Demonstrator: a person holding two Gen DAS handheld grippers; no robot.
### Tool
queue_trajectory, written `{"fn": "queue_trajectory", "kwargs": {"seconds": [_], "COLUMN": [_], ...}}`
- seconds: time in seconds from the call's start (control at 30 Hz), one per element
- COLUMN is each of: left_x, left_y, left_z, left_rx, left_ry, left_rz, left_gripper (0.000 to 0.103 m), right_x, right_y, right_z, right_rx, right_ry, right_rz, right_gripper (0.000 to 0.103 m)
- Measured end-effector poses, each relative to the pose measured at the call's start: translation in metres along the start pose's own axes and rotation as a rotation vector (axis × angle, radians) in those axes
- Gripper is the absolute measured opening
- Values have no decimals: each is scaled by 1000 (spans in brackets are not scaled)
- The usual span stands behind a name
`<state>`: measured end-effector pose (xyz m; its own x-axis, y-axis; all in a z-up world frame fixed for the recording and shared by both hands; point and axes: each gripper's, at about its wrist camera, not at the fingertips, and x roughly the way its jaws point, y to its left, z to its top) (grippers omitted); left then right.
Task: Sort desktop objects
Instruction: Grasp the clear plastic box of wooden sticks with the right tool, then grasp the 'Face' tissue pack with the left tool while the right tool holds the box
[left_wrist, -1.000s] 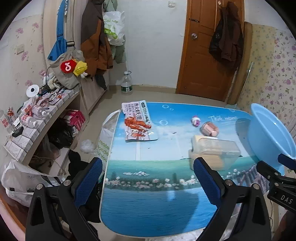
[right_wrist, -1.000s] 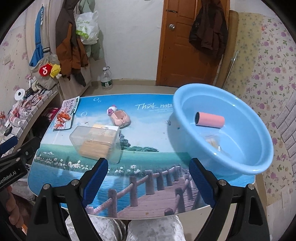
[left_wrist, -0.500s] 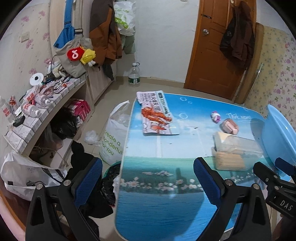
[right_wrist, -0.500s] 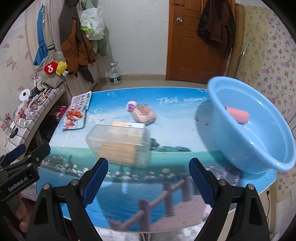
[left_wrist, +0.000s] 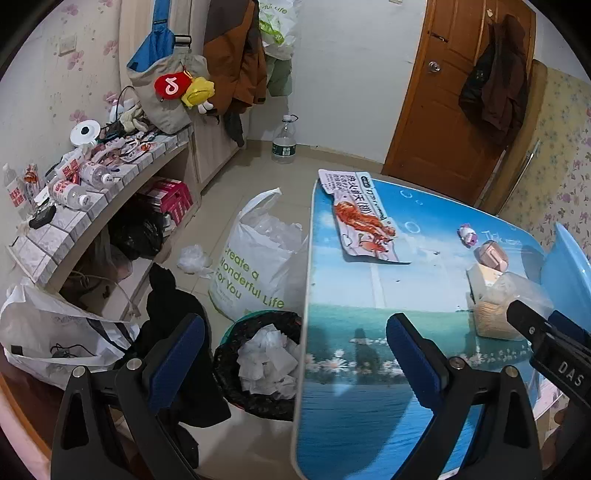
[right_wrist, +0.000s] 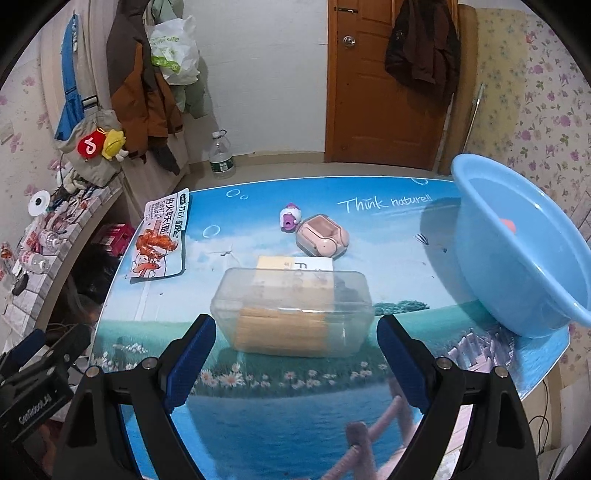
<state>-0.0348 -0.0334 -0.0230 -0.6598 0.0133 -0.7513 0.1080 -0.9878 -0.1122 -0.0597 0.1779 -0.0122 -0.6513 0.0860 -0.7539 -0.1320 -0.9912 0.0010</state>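
A clear plastic box (right_wrist: 291, 314) with tan sticks inside lies on the picture-printed table (right_wrist: 258, 417), just beyond my open, empty right gripper (right_wrist: 295, 354). Behind it lie a pink case (right_wrist: 322, 236), a small purple toy (right_wrist: 290, 218) and a snack packet (right_wrist: 159, 236). A blue basin (right_wrist: 517, 243) at the right holds a pink item (right_wrist: 506, 224). My left gripper (left_wrist: 295, 350) is open and empty over the table's left edge; the packet (left_wrist: 364, 218) and box (left_wrist: 495, 302) show there too.
On the floor left of the table stand a waste bin (left_wrist: 258, 354) with paper, a white shopping bag (left_wrist: 255, 266) and a black cloth (left_wrist: 173, 306). A cluttered shelf (left_wrist: 74, 192) runs along the left wall. A water bottle (right_wrist: 221, 155) and a door (right_wrist: 384, 85) are behind.
My left gripper has swung left, off the table middle to its left edge over the bin. My right gripper has swung left from the basin to face the clear box.
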Motion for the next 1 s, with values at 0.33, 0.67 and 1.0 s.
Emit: {"fn": "queue_trajectory", "kwargs": {"seconds": [0.33,0.67,1.0], "left_x": [10,16,13], "left_y": [19,27,21], "left_z": [-2,-4,-3], "left_rx": [-30,-37,-22], "left_ry": [15,27,26], "left_rz": [-9,-11,-17], "left_gripper": [100,100,100], "right_x": [11,27,26], "right_y": [10,13,1], "right_z": [4,4,-1], "right_rx": [3,1,-4], "right_ry": [-23,-8,-27], "right_rz": [-87,-115,-43], "right_gripper": [93,94,93]}}
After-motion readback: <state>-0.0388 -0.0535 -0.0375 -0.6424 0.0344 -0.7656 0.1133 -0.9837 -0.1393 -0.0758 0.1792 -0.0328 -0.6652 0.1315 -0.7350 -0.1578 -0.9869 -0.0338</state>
